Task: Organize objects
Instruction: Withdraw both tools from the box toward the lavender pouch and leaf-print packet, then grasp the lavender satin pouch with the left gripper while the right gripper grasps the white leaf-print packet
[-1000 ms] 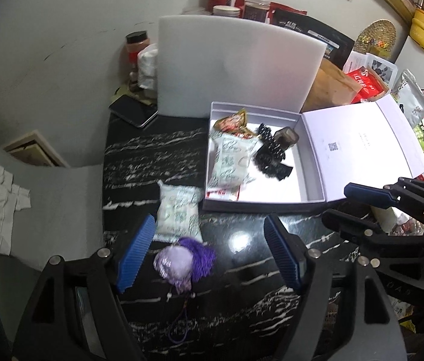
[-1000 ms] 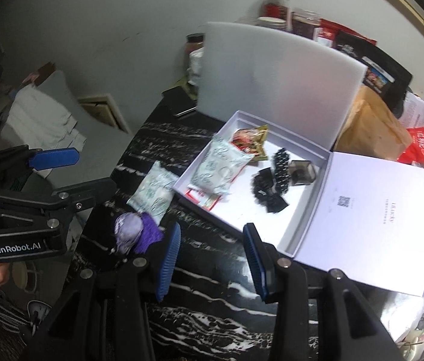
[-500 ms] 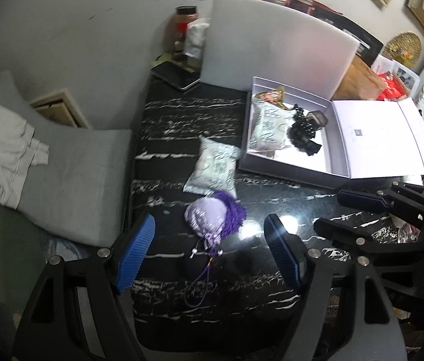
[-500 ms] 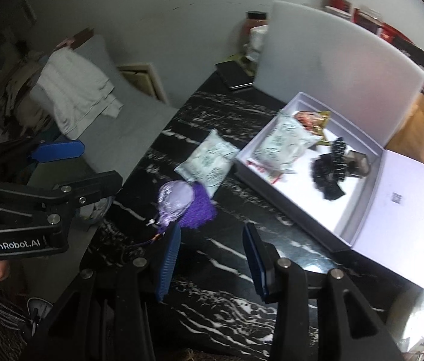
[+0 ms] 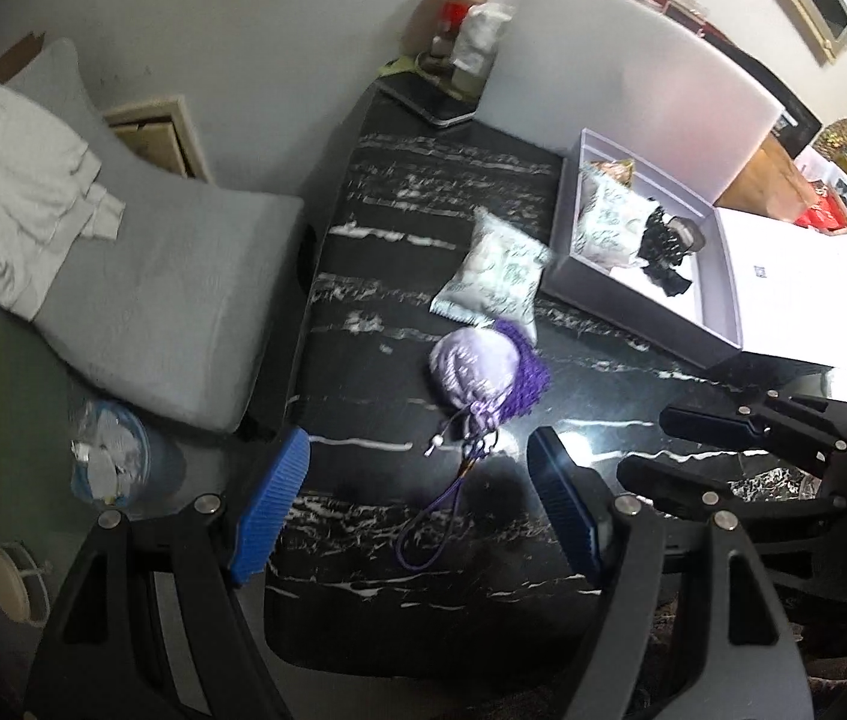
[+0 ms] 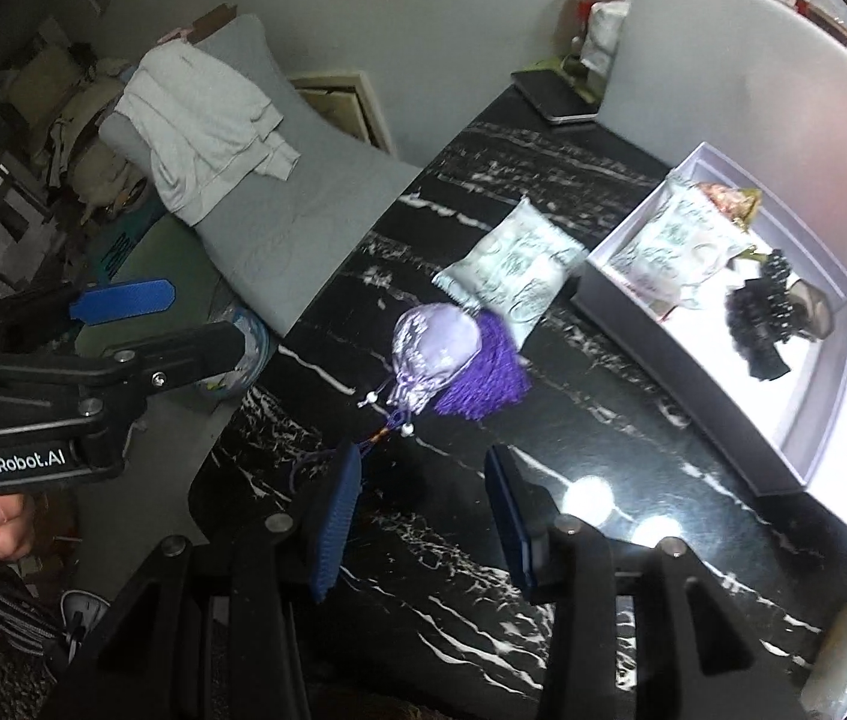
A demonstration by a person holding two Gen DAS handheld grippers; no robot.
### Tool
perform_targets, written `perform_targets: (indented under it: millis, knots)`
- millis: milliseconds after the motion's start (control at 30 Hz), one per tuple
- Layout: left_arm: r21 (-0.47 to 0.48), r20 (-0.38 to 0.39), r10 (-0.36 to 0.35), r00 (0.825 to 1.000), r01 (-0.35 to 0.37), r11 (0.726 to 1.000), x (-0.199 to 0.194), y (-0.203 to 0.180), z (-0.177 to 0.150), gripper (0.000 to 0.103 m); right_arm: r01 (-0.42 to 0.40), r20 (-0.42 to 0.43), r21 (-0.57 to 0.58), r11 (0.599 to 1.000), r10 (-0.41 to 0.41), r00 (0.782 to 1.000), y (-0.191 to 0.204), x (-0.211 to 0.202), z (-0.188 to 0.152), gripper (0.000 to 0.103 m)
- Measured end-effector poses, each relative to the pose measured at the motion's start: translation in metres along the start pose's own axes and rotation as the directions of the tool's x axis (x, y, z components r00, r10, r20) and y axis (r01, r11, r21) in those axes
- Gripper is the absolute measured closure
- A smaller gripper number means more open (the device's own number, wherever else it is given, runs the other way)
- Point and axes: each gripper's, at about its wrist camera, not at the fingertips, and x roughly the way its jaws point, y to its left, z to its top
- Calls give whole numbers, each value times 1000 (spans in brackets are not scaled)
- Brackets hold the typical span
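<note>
A lilac drawstring pouch with a purple tassel [image 5: 477, 369] [image 6: 438, 351] lies on the black marble table [image 5: 423, 546] [image 6: 573, 438]. A white patterned packet [image 5: 492, 273] [image 6: 513, 264] lies just beyond it. An open grey box [image 5: 567, 234] [image 6: 693, 354] holds a second packet [image 5: 606, 219] [image 6: 672, 246], a black bead string [image 5: 660, 237] [image 6: 762, 312] and a gold-red sachet [image 6: 729, 204]. My left gripper [image 5: 417, 492] is open and empty, short of the pouch. My right gripper [image 6: 423, 498] is open and empty, near the pouch's cord.
A white foam board [image 5: 627, 96] [image 6: 741, 66] stands behind the box. The box lid [image 5: 795, 294] lies open to the right. A phone [image 5: 429, 102] and jars [image 5: 459, 6] sit at the far edge. A grey cushion with white cloth [image 5: 123, 252] [image 6: 231, 138] lies left of the table.
Both grippers have pulled back and to the left, away from the box. The pouch and packet now sit farther ahead in both views. Both stay open.
</note>
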Motion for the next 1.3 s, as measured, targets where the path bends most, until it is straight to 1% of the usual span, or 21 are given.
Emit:
perform_targets:
  millis: [200,400,667,867,967,1167,1233,1300]
  knots:
    - [-40,-43,-7,999,5,999,22,10,-10,29,-23,-21,7,1000,23,1000,-1,18,-3,60]
    - [-36,-83,-17,996,14,999,50,7,-11,29,0,-22,13,1000,0,1000,-8,34,2,60]
    - [-18,-130,-55,990,53,998,91,-3,1,29,26,-42,49,998,-24,999,-33,54,12,60]
    - [26,-152,-57,987,62,998,119,-13,15,29,50,-53,73,996,-47,998,-52,68,25,60]
    - [49,-172,-69,983,78,996,133,-18,23,29,53,-56,75,996,-49,997,-58,71,31,60]
    - [59,-207,-89,974,103,993,161,-24,35,29,64,-72,96,993,-57,996,-69,81,41,60]
    - [61,-231,-99,968,116,991,173,-25,36,29,63,-78,101,993,-55,995,-71,85,44,60]
    - [51,-253,-124,959,142,989,184,-24,38,28,51,-80,105,993,-43,996,-73,88,47,60]
